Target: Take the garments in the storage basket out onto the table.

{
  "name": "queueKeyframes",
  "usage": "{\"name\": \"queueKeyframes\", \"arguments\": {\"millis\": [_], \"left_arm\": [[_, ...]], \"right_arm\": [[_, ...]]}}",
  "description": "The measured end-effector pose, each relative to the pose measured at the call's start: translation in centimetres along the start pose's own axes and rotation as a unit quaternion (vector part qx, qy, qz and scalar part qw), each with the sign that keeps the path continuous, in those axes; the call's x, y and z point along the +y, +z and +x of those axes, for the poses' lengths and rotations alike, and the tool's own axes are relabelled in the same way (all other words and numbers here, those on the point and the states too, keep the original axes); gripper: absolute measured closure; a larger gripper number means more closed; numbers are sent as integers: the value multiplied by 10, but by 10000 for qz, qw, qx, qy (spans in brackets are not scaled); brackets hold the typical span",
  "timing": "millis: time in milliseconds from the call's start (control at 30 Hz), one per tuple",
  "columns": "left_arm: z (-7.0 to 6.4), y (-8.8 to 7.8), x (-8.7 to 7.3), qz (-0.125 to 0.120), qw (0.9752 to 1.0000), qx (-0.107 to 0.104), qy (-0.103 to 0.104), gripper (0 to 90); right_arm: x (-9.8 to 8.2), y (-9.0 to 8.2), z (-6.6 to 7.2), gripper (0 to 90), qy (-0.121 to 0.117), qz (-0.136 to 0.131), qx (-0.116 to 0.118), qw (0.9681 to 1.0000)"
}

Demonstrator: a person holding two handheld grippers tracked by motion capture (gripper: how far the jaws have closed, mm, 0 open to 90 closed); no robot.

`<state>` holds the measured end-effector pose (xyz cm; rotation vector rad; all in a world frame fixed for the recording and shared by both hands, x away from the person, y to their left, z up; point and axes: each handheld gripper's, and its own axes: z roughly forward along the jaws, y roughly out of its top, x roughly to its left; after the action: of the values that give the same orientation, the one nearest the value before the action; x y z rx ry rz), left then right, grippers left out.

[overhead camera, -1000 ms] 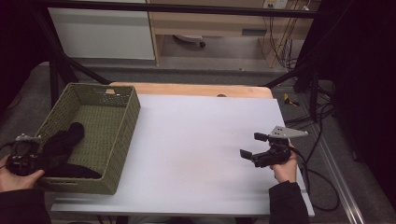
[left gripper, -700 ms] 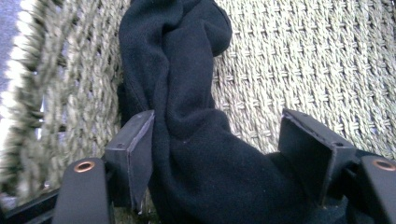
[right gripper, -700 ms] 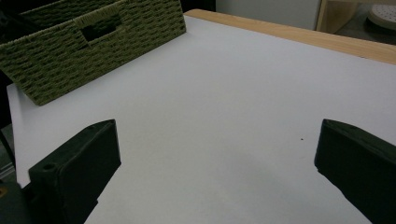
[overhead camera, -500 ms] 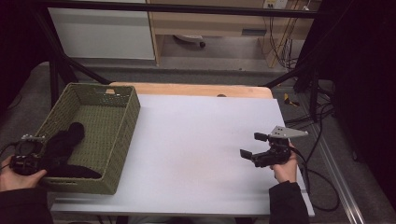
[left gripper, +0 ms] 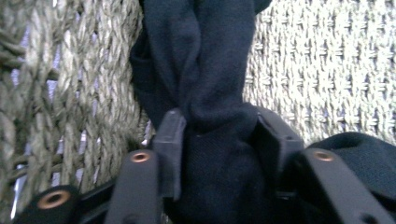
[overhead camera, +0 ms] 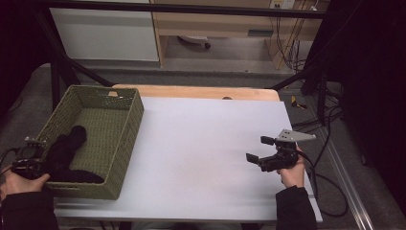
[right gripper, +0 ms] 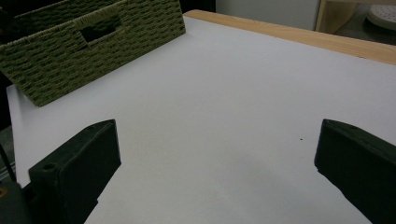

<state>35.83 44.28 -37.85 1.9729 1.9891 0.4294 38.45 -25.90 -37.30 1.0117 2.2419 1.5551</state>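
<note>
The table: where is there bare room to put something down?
The white table is bare between the woven basket and the right tongs, and back to its wooden edge. The basket's near end is crowded: dark cloth and the left tongs.

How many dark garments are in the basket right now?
1. A dark cloth lies along the green woven basket's left side, pinched by the left hand-held gripper. More may be hidden beneath it.

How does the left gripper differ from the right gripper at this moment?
The left gripper has just been closing and its fingers pinch the black cloth inside the green woven basket; the right gripper is open and empty. The left is at the basket, the right above the white table. Each is held by one hand.
</note>
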Motion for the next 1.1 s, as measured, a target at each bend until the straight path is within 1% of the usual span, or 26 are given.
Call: {"name": "queueKeyframes", "arguments": {"millis": [100, 133, 167, 333, 367, 400, 433, 467, 533, 567, 600, 633, 667, 700, 733, 767, 833, 867, 933, 967, 1000, 1033, 1067, 1100], "left_arm": [[0, -1, 0, -1, 10000, 11, -44, 671], [0, -1, 0, -1, 10000, 11, -44, 688], [0, -2, 0, -15, 10000, 18, -88, 700], [-1, -5, 0, -77, 9999, 114, -70, 709], [-4, -8, 1, -150, 9998, 157, -28, 710], [-4, -8, 1, -150, 9998, 157, -28, 711], [-7, -12, 2, -230, 9996, 156, 34, 713], [-7, -12, 2, -230, 9996, 156, 34, 714], [-9, -16, 3, -335, 9993, 118, 77, 718], [-9, -21, 3, -453, 9989, 45, 75, 719], [-9, -21, 3, -453, 9989, 45, 75, 720], [-9, -25, 3, -563, 9984, -6, 80, 721], [-9, -25, 3, -563, 9984, -6, 80, 722], [-9, -28, 2, -631, 9979, -61, 105, 723], [-9, -29, 2, -664, 9977, -73, 106, 724], [-9, -29, 2, -664, 9977, -73, 106, 725], [-10, -33, 2, -753, 9971, -91, 119, 726], [-10, -33, 2, -753, 9971, -91, 119, 726], [-10, -37, 2, -855, 9962, -111, 141, 726], [-10, -37, 2, -855, 9962, -111, 141, 726], [-10, -40, 2, -887, 9959, -141, 148, 726], [-11, -43, 2, -981, 9948, -178, 195, 726], [-11, -43, 2, -981, 9948, -178, 195, 726], [-12, -48, 3, -1053, 9940, -192, 213, 726]], "right_arm": [[0, 0, 0, 10, 5, 5, -2, 10000], [0, 0, 0, 10, 5, 5, -2, 10000], [0, 0, 0, 10, 7, 5, -4, 10000], [0, 0, 0, 10, 1, -5, -6, 10000], [0, 0, 0, 10, 9, -2, -7, 10000], [0, 0, 0, 10, 9, -2, -7, 10000], [0, 0, 0, 10, 2, -4, -8, 10000], [0, 0, 0, 10, 2, -4, -8, 10000], [0, -1, 0, 10, -4, -13, -8, 10000], [0, -1, 0, 10, 1, -15, -15, 10000], [0, -1, 0, 10, 5, -19, -13, 10000], [0, -1, 0, 10, 5, -21, -9, 10000], [0, -1, 0, 10, 5, -21, -9, 10000], [0, -1, 0, 10, 6, -23, -11, 10000], [0, -1, 0, 10, -3, -13, -7, 10000], [0, -1, 0, 10, -3, -4, -5, 10000], [0, -1, 0, 10, 0, -10, -4, 10000], [0, -1, 0, 10, 0, -10, -4, 10000], [0, -1, 0, 10, -4, -3, -5, 10000], [0, -1, 0, 10, -4, -3, -5, 10000], [0, -1, 0, 10, -4, -14, -10, 10000], [0, -1, 0, 10, -5, -15, -9, 10000], [0, -1, 0, 10, -5, -15, -9, 10000], [0, -1, 0, 10, 1, -13, -7, 10000]]}}
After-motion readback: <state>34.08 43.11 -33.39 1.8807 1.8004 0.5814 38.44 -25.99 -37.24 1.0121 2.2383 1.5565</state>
